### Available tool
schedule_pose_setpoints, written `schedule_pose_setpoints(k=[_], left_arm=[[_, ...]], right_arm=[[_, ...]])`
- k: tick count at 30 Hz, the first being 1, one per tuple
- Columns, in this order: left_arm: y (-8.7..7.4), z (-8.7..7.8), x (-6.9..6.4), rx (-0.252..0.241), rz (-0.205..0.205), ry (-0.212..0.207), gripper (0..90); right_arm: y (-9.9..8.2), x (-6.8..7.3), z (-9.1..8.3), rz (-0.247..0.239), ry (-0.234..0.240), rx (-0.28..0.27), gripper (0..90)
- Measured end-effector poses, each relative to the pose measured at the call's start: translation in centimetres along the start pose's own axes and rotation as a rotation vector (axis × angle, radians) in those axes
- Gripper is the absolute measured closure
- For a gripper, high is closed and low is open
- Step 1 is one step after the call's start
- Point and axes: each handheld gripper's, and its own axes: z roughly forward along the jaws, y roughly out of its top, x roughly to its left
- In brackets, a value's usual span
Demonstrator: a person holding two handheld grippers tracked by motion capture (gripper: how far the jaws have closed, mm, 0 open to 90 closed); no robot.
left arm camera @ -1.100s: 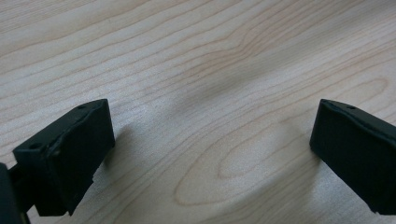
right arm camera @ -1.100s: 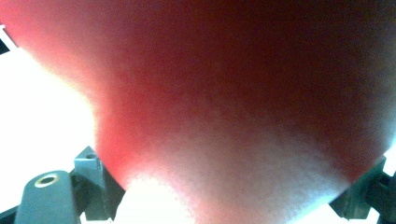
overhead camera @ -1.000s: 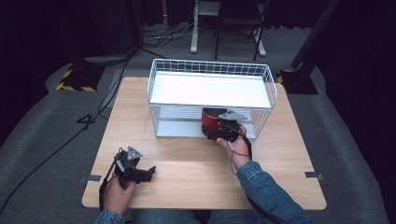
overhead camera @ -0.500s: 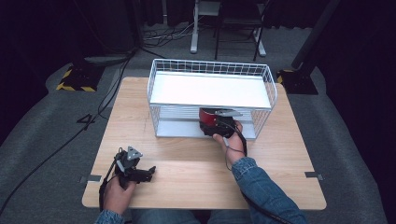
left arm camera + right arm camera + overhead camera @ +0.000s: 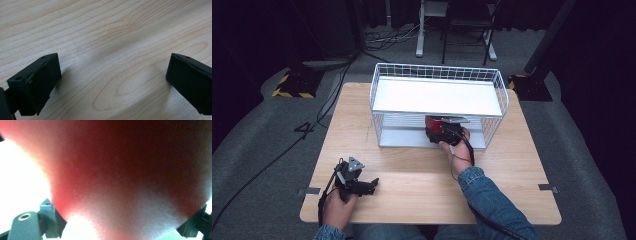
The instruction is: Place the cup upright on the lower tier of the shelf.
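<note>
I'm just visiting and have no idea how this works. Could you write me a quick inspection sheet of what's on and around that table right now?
Surface: light wooden table, bare wood grain under the left gripper.
Job's things: white wire rack with a solid top shelf; a red object held at its lower level, too blurred to identify.
Clutter: nothing seen.
Grippers: left gripper low over the table near the front edge, fingers wide apart, holding nothing; right gripper reaches into the rack with the red object between its fingers.
Cables: one trails from each gripper; more lie on the floor.
Surroundings: grey carpet, dark room, yellow-black striped base.
</note>
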Motion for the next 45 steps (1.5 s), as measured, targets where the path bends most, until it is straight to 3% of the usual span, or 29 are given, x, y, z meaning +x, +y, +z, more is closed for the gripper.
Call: schedule_pose_setpoints(k=[5, 9, 19, 24, 38, 45], left_arm=[[0.0, 0.0, 0.0, 0.0, 0.0, 0.0, 0.2], [0.0, 0.0, 0.0, 0.0, 0.0, 0.0, 0.2], [0.0, 0.0, 0.0, 0.0, 0.001, -0.001, 0.2], [0.0, 0.0, 0.0, 0.0, 0.005, 0.0, 0.2], [0.0, 0.0, 0.0, -0.001, 0.007, -0.001, 0.2], [-0.1, -0.1, 0.0, 0.0, 0.008, -0.004, 0.2]], right_arm=[[-0.2, -0.2, 0.1, -0.012, 0.015, -0.002, 15.7], [-0.4, -0.4, 0.2, -0.056, 0.027, 0.01, 15.5], [-0.5, -0.1, 0.1, -0.051, -0.001, 0.029, 15.8], [-0.6, -0.2, -0.3, -0.032, 0.006, 0.026, 15.8], [-0.5, -0.2, -2.9, -0.027, 0.04, 0.013, 15.8], [-0.3, -0.4, -5.0, -0.033, 0.061, 0.028, 15.8]])
